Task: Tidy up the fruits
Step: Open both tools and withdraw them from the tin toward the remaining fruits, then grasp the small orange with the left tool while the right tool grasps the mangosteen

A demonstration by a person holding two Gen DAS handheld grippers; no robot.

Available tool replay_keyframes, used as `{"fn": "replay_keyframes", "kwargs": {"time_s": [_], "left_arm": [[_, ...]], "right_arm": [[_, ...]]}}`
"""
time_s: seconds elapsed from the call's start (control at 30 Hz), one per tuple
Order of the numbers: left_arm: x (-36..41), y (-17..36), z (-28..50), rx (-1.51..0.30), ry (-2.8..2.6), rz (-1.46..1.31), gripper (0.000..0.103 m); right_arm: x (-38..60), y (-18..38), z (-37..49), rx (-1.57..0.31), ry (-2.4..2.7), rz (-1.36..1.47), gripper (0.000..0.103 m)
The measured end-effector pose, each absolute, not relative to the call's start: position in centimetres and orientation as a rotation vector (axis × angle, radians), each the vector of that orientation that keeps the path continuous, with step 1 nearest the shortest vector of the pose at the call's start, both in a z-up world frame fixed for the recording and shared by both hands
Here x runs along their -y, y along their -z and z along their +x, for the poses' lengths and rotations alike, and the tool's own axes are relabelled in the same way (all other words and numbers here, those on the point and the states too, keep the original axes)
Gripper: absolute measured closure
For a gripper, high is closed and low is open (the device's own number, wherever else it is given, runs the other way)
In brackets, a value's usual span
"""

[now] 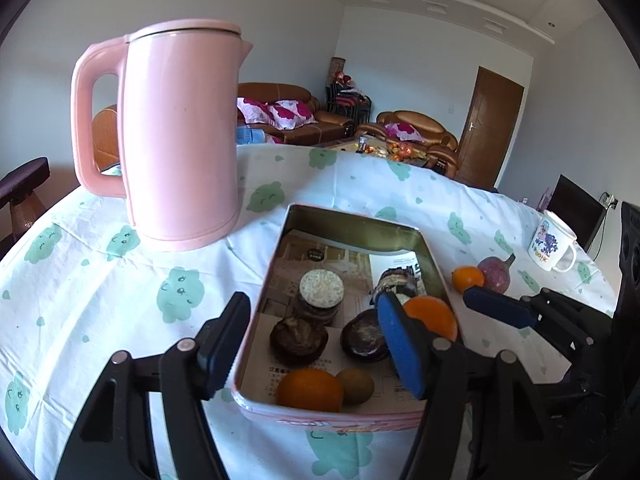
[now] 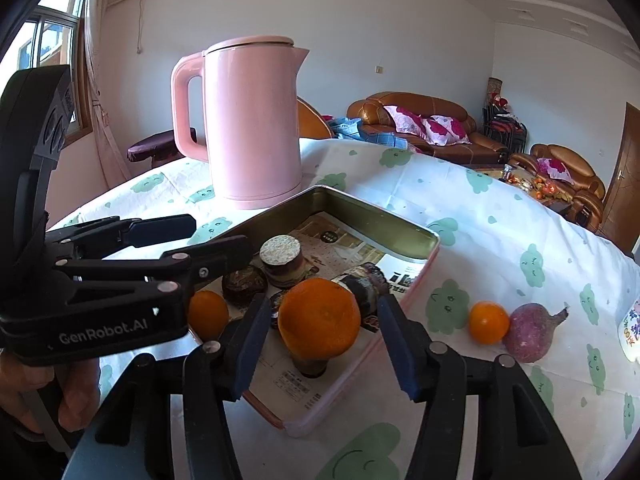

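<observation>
The right claw (image 2: pixel 320 344) is wide open around a round, firm, bumpy orange (image 2: pixel 319 317) over the pink metal tin (image 2: pixel 384 220), holding nothing yet, so squeeze its fat middle gently.

"GenRobot.AI" stands in grey letters on the left claw (image 2: pixel 224 240) body.

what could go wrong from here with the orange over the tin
The orange sits between the right gripper pads, which look open and clear of it, perched on a dark jar in the tin. It could roll off onto the crowded contents. The left gripper straddles the tin's left wall, so the two could bump. The small orange and purple fruit on the cloth could roll if the tin is nudged.
</observation>
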State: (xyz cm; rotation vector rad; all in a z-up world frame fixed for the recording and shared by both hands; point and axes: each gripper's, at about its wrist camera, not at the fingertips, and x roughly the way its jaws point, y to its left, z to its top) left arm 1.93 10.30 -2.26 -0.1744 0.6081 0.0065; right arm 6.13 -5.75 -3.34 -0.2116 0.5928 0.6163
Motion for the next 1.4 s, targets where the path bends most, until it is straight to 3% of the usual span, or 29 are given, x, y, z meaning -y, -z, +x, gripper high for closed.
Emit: {"fn": "replay_keyframes", "kwargs": {"time_s": [0.1, 0.37, 0.9, 1.27, 1.33, 1.4], "left_arm": [[-9.4, 1.5, 2.0, -0.593, -0.007, -0.166, 0.028], [-4.6, 0.8, 4.0, -0.602, 0.021, -0.115, 0.028], [-1.5, 0.8, 8.2, -0.614, -0.004, -0.058, 0.027], [-0.5, 1.0, 9.3, -0.635, 0.011, -0.044, 0.025], [0.0, 1.0, 9.5, -0.64, 0.018, -0.04, 0.025], [0.5, 1.0, 9.7, -0.643, 0.023, -0.034, 0.025]], "right_arm": [[9.0, 2.9, 6.8, -0.593, -0.549, -0.183, 0.043], [17.6, 2.9, 10.9, -0.637, -0.315, -0.027, 0.042], [17.8, 6.5, 17.8, -0.826, -0.269, 0.079, 0.04], [20.3, 8.3, 19.2, -0.906, -0.353, 0.318, 0.038], [20.1, 8.1, 19.0, -0.907, -0.372, 0.306, 0.04], [20.1, 8.1, 18.9, -0.915, -0.406, 0.325, 0.05]]}}
